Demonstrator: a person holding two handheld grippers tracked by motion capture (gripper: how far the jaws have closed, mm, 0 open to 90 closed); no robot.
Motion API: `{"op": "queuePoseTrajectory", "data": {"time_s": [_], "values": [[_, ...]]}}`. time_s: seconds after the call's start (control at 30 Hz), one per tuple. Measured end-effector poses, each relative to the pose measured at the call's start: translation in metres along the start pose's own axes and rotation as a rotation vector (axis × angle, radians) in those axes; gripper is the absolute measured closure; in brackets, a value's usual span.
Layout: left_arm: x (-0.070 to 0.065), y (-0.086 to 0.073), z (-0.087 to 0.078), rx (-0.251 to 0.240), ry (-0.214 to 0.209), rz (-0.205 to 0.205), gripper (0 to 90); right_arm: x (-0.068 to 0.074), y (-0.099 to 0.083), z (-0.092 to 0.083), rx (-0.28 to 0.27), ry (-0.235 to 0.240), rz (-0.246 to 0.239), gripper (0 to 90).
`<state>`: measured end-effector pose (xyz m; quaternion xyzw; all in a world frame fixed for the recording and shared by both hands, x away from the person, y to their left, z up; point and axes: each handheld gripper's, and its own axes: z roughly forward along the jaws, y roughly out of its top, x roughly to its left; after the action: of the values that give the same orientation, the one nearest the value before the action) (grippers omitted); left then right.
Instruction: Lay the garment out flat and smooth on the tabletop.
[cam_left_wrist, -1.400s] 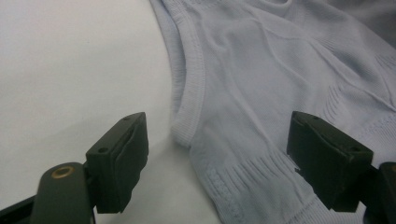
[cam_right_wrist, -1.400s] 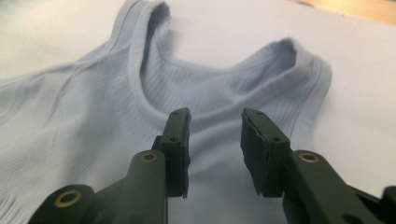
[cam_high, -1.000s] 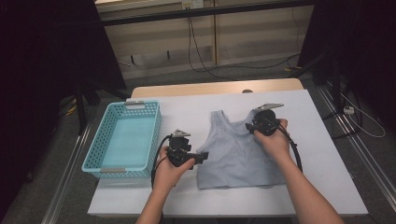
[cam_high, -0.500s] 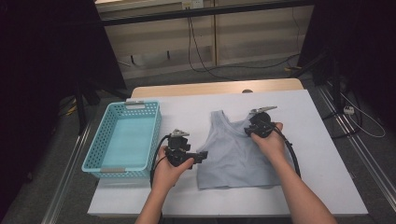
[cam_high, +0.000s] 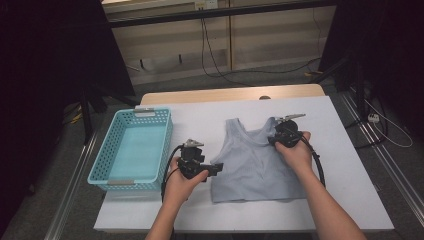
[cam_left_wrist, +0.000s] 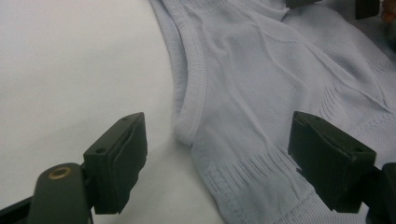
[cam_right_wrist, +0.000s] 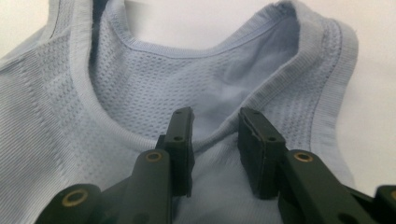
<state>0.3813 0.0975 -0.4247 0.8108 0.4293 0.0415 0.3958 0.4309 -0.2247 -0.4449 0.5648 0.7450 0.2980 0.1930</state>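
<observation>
tank top flat between my two grippers, long axis running away from me

tank top (cam_high: 255, 160) lies on the white table (cam_high: 350, 200), straps far, hem near. my right gripper (cam_right_wrist: 215, 140) is nearer the work: its jaws have just been opening a little, a narrow gap astride the neckline by the right strap, fabric between, not pinched as far as i can tell. my left gripper (cam_left_wrist: 215, 154) sits wide apart over the left side edge below the armhole, gripping nothing. blue basket (cam_high: 135, 150) stands well left; bare table on the right and toward me leaves room to fold.
</observation>
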Motion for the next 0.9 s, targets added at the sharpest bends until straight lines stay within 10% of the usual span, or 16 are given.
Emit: {"op": "queuePoseTrajectory", "data": {"time_s": [0.37, 0.9], "values": [[-0.001, 0.001, -0.002, -0.012, -0.005, -0.001, 20.1, -0.004, 0.001, 0.012, -0.026, -0.022, 0.019, 89.2], [-0.001, 0.002, -0.003, -0.013, -0.007, 0.006, 19.9, 0.008, 0.009, 0.019, -0.020, 0.056, -0.017, 84.5]]}}
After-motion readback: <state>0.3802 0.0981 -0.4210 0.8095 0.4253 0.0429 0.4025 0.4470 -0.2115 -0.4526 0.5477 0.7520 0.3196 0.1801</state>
